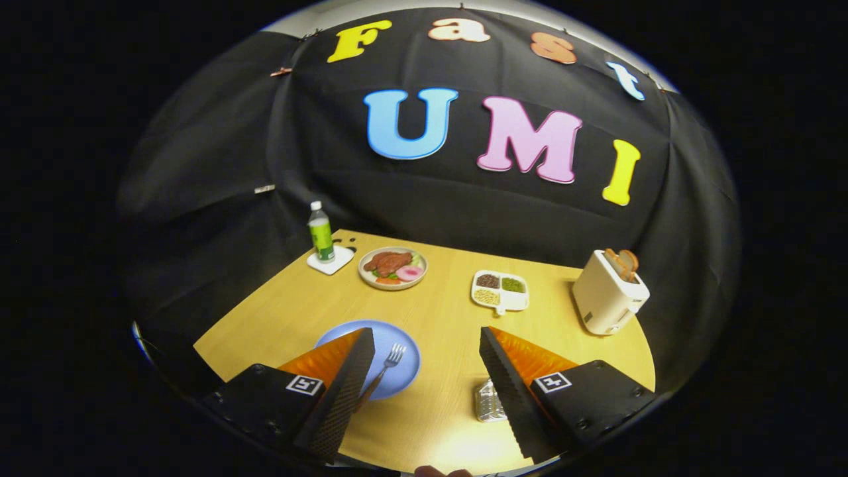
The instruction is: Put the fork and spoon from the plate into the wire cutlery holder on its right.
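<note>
Fingers of the gripper [424, 358] are spread wide, holding nothing, above the near table [437, 318]. Between them, leftward, the fork [386, 368] lies on the blue plate [404, 377]; the spoon I cannot make out. The wire cutlery holder [489, 401] sits near right. Thin, stiff, probably slippery, the fork seems best pinched mid-handle. Farther off stand a bottle [320, 233], food plate [392, 267], divided dish [501, 290] and toaster [608, 293], none blocking.

Counter [437, 311] is lit brightly from above, glare nearest the fingers; edges are bent by fisheye, wall left dim
</note>
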Demonstrator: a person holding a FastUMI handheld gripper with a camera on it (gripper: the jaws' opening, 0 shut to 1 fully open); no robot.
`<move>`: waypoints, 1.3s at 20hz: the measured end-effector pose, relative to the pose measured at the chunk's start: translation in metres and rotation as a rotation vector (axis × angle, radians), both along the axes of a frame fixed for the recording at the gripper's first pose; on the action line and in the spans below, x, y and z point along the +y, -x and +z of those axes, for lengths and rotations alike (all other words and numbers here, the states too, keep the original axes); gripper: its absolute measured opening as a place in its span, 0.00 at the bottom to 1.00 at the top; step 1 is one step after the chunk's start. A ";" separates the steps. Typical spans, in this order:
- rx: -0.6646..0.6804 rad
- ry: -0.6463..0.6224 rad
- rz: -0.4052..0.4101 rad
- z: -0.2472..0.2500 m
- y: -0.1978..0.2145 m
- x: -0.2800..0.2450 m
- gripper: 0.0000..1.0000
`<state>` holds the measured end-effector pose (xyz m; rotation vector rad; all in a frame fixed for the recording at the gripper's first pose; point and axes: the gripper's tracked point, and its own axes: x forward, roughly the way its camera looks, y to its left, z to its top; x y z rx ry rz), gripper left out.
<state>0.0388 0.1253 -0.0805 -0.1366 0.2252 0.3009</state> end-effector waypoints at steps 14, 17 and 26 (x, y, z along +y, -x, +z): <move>0.453 0.099 0.010 -0.166 -0.050 0.072 0.95; 0.515 0.100 -0.019 -0.185 -0.058 0.070 0.85; 0.644 0.131 -0.026 -0.214 -0.059 0.081 0.50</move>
